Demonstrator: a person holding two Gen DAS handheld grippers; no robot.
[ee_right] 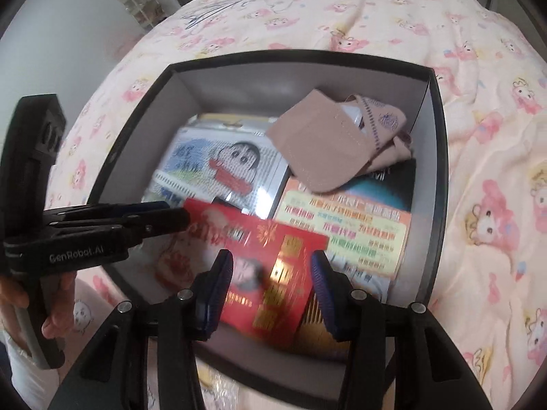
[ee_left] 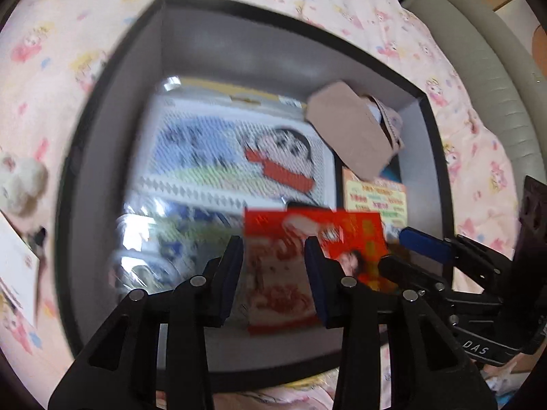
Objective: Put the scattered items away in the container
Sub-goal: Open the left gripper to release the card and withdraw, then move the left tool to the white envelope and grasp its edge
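Note:
A black box with a grey inside [ee_left: 112,109] [ee_right: 143,130] sits on a pink patterned bedspread. Inside lie a cartoon picture pack [ee_left: 236,157] [ee_right: 218,164], a beige fabric pouch [ee_left: 352,126] [ee_right: 328,143], an orange-yellow leaflet [ee_left: 376,201] [ee_right: 359,235] and a red packet [ee_left: 301,266] [ee_right: 266,273]. My left gripper [ee_left: 273,276] [ee_right: 177,218] is open above the red packet, its fingers not touching it. My right gripper [ee_right: 270,290] [ee_left: 403,249] is open over the packet's other end, empty.
A white fluffy toy [ee_left: 20,184] and a white card [ee_left: 17,266] lie on the bedspread left of the box. A grey padded headboard or chair [ee_left: 485,78] stands at the right. A clear plastic wrapper [ee_right: 218,389] lies in front of the box.

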